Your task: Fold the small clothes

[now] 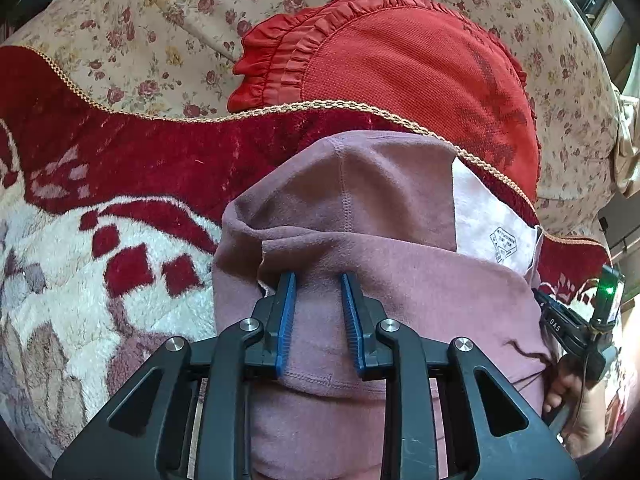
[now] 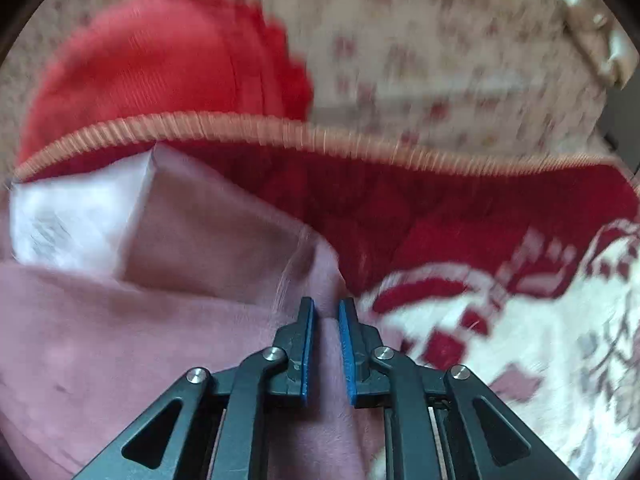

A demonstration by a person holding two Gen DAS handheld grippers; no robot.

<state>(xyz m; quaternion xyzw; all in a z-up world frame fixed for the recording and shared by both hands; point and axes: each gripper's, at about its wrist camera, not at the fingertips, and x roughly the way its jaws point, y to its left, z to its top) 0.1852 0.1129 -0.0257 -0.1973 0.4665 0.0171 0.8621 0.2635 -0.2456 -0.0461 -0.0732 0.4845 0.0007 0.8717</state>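
The mauve garment [image 1: 380, 216] lies folded on the plush red-and-white blanket [image 1: 120, 248], a red frilled cushion [image 1: 400, 64] at its twelve o'clock. The left gripper [image 1: 319, 280] hangs released over it; the right gripper [image 2: 326, 306] stands slightly parted astride a fabric ridge.

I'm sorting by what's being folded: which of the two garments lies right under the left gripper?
The mauve garment, folded with a white printed lining showing; the left gripper sits over it. The red ruffled garment lies farther back.

Left hand-held gripper [image 1: 318, 280]: angled downward, your blue pads slightly parted.
Right hand-held gripper [image 2: 326, 304]: tilted down, narrow gap between pads.
Your right hand [image 1: 576, 396]: wrapped round its handle.
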